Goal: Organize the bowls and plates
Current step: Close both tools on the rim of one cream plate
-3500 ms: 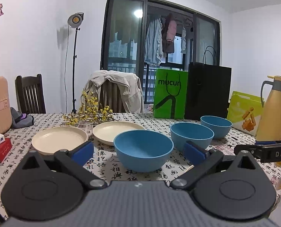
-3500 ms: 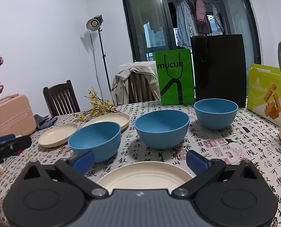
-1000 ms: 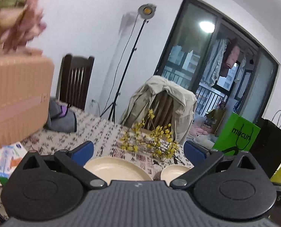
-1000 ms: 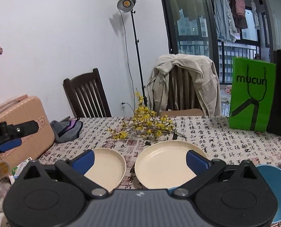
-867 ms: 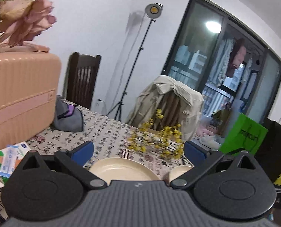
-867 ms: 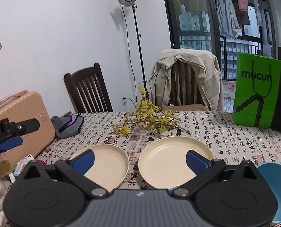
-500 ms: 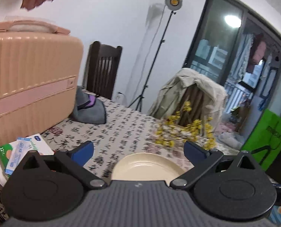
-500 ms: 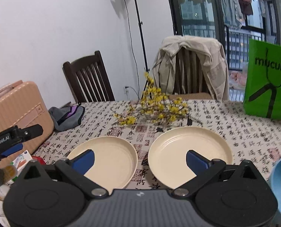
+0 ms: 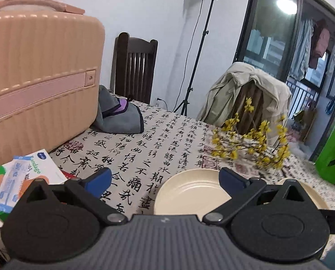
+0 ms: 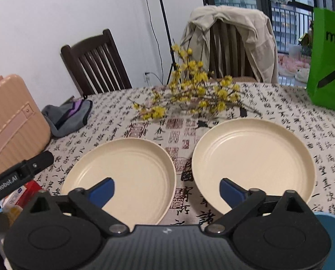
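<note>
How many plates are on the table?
2. The left plate and the right plate sit side by side, not touching, in front of the yellow flowers. More may be hidden below the right gripper, out of view.

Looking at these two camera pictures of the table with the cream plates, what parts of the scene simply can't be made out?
- Left wrist view: the near rim of the left plate is hidden behind the left gripper.
- Left wrist view: the right plate shows only a sliver behind the gripper's body.
- Right wrist view: the blue bowl is cut off by the corner and the right gripper.
- Left wrist view: the yellow flowers are blurred.
</note>
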### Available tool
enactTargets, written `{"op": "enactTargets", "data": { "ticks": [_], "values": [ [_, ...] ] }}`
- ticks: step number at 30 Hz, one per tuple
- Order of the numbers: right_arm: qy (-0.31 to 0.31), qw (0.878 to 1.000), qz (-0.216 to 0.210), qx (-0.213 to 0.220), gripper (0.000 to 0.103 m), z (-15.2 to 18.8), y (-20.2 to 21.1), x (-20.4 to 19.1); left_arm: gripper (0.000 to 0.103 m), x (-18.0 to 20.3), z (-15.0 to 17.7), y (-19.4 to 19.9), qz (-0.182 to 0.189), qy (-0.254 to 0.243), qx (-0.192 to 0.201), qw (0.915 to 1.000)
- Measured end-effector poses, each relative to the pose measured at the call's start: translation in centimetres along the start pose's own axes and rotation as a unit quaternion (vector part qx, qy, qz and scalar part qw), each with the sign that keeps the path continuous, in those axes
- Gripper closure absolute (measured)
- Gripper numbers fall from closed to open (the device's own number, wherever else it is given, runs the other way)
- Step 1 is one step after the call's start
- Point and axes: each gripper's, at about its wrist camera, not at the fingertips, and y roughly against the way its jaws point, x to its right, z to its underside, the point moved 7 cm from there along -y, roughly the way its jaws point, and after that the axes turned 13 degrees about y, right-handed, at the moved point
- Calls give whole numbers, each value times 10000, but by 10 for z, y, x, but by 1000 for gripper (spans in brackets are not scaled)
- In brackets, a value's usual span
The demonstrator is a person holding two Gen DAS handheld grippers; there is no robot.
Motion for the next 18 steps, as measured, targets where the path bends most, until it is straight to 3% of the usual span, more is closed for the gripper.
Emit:
{"op": "enactTargets", "data": {
  "ticks": [3, 8, 13, 18],
  "values": [
    [24, 9999, -36, -114, 16, 2, -10, -3, 0, -4, 2, -10, -175, -112, 64, 9998],
    [99, 9994, 10, -339, 37, 7, -25, -7, 1, -6, 7, -22, -176, -151, -77, 9997],
    [122, 9988, 65, -480, 55, 11, -37, -9, 12, -4, 14, -30, -267, -331, -191, 9989],
    [123, 9983, 101, -568, 64, 16, -48, -9, 29, -10, 19, -41, -220, -135, -570, 9980]
  ]
}}
